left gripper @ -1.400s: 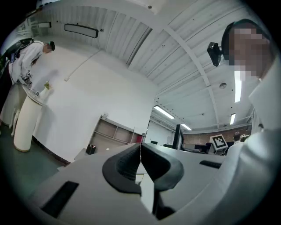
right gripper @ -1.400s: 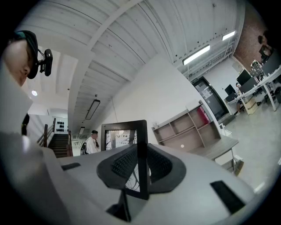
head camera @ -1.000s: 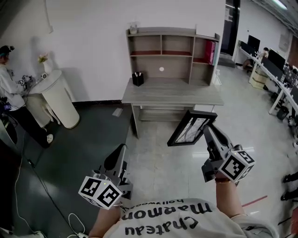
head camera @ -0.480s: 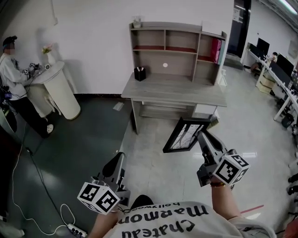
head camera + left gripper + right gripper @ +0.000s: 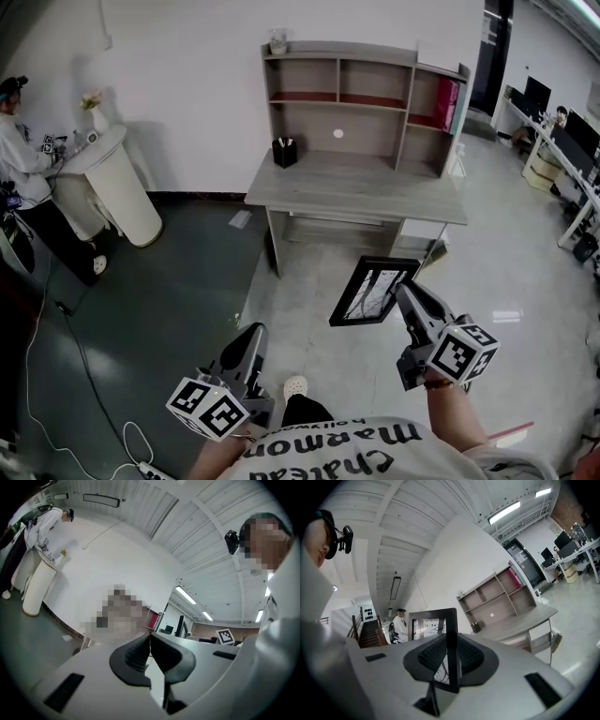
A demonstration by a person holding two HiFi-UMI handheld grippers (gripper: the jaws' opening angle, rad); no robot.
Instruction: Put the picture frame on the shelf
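My right gripper (image 5: pixel 405 292) is shut on the right edge of a black picture frame (image 5: pixel 372 291) and holds it in the air above the pale floor, short of the desk. In the right gripper view the picture frame (image 5: pixel 436 625) stands upright between the pads, with the gripper (image 5: pixel 451 656) clamped on its side bar. The wooden shelf (image 5: pixel 366 98) with open compartments rises from the back of a grey desk (image 5: pixel 356 192) against the white wall; the shelf (image 5: pixel 497 592) also shows in the right gripper view. My left gripper (image 5: pixel 251 339) hangs low at the left, shut and empty (image 5: pixel 149 645).
A black pen cup (image 5: pixel 284 152) stands on the desk's left part. A white round counter (image 5: pixel 108 192) with a person (image 5: pixel 23 178) beside it is at the far left. Cables (image 5: pixel 75 375) trail over the dark floor. Office desks (image 5: pixel 562 159) line the right side.
The view has drawn back slightly from the desk. The right gripper and frame have sunk lower in the view, and the left gripper has shifted a little to the right.
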